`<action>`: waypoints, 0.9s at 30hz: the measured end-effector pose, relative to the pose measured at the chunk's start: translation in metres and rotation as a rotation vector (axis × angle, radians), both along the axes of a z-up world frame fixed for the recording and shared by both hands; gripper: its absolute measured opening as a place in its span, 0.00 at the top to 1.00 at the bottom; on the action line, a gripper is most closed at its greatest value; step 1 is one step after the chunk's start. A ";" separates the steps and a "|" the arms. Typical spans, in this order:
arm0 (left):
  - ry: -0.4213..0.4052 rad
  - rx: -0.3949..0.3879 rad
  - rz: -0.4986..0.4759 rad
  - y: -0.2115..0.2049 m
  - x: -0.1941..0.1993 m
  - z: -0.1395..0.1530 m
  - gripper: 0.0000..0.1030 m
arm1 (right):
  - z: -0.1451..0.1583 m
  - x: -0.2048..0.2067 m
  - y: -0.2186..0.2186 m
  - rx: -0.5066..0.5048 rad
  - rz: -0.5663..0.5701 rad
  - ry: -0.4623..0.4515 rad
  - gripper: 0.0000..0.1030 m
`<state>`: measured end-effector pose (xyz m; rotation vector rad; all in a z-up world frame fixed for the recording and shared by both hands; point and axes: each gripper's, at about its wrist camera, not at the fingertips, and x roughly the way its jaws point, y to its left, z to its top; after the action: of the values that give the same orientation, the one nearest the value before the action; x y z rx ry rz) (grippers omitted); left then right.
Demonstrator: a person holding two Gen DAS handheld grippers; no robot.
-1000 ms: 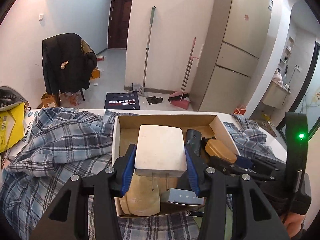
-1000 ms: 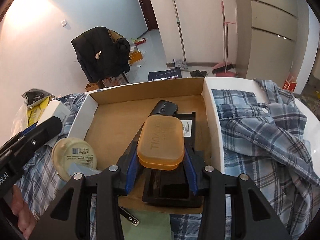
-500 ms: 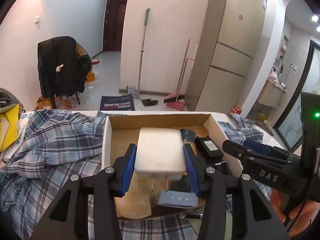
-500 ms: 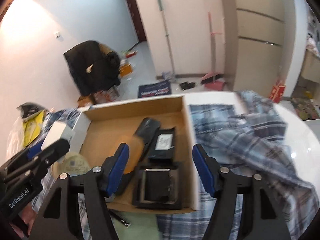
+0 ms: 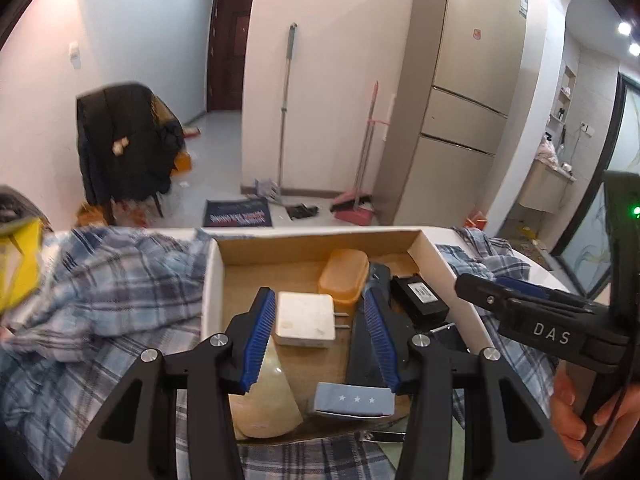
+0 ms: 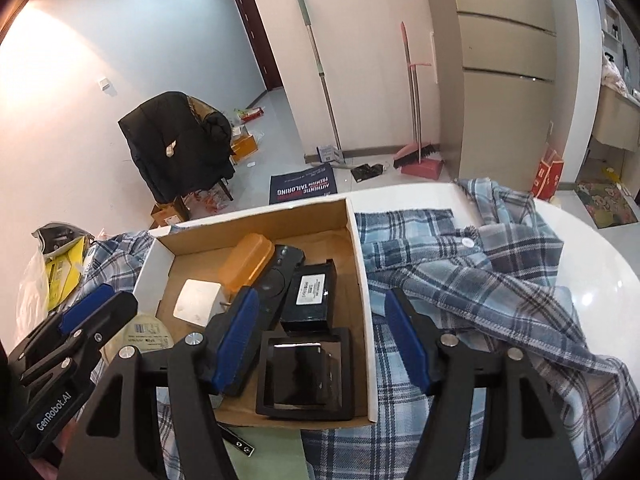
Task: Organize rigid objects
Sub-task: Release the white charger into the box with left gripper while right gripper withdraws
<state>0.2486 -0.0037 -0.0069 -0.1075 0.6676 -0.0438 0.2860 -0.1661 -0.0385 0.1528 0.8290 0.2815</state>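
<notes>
A shallow cardboard box [image 5: 213, 276] [image 6: 358, 240] sits on a plaid shirt. Inside lie a white charger block [image 5: 306, 319] [image 6: 198, 306], an orange soap bar [image 5: 344, 276] [image 6: 246, 262], a black remote [image 6: 282, 276], a black labelled adapter [image 5: 418, 298] [image 6: 314, 296] and a square black frame [image 6: 306, 372]. My left gripper [image 5: 318, 338] is open above the box, with the white charger below and between its pads, free of them. My right gripper [image 6: 320, 344] is open and empty over the box's right wall.
A round tan tin [image 5: 264, 400] [image 6: 150, 334] and a small blue starred box [image 5: 352, 400] sit at the box's near edge. The plaid shirt [image 6: 480, 276] covers the white table [image 6: 592, 264]. A yellow bag [image 5: 18, 268] lies at the far left.
My left gripper opened and let the white charger down into the box. My right gripper, which had released the orange soap earlier, has drawn back to the right.
</notes>
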 end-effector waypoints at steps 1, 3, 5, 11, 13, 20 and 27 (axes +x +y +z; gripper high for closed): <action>-0.021 0.015 0.005 -0.001 -0.004 0.005 0.52 | 0.004 -0.002 0.000 0.001 0.001 -0.007 0.37; -0.079 0.014 0.017 -0.003 -0.015 0.021 0.52 | 0.016 -0.009 -0.001 -0.002 0.003 -0.030 0.37; -0.122 -0.009 0.028 -0.001 -0.026 0.035 0.52 | 0.028 -0.019 -0.002 -0.013 0.004 -0.059 0.37; -0.273 0.061 0.049 -0.002 -0.075 0.073 0.15 | 0.055 -0.063 -0.005 -0.086 0.032 -0.137 0.37; -0.300 0.102 0.018 -0.008 -0.091 0.082 0.15 | 0.062 -0.078 -0.009 -0.090 0.034 -0.157 0.37; -0.385 0.077 0.001 -0.012 -0.156 0.101 0.00 | 0.081 -0.124 -0.022 -0.035 0.004 -0.216 0.23; -0.475 0.086 0.036 -0.006 -0.200 0.097 0.00 | 0.072 -0.150 -0.023 -0.007 -0.004 -0.252 0.04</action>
<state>0.0489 -0.0096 0.0906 -0.0234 0.1925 -0.0048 0.1360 -0.1893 0.0336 0.1097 0.5796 0.2874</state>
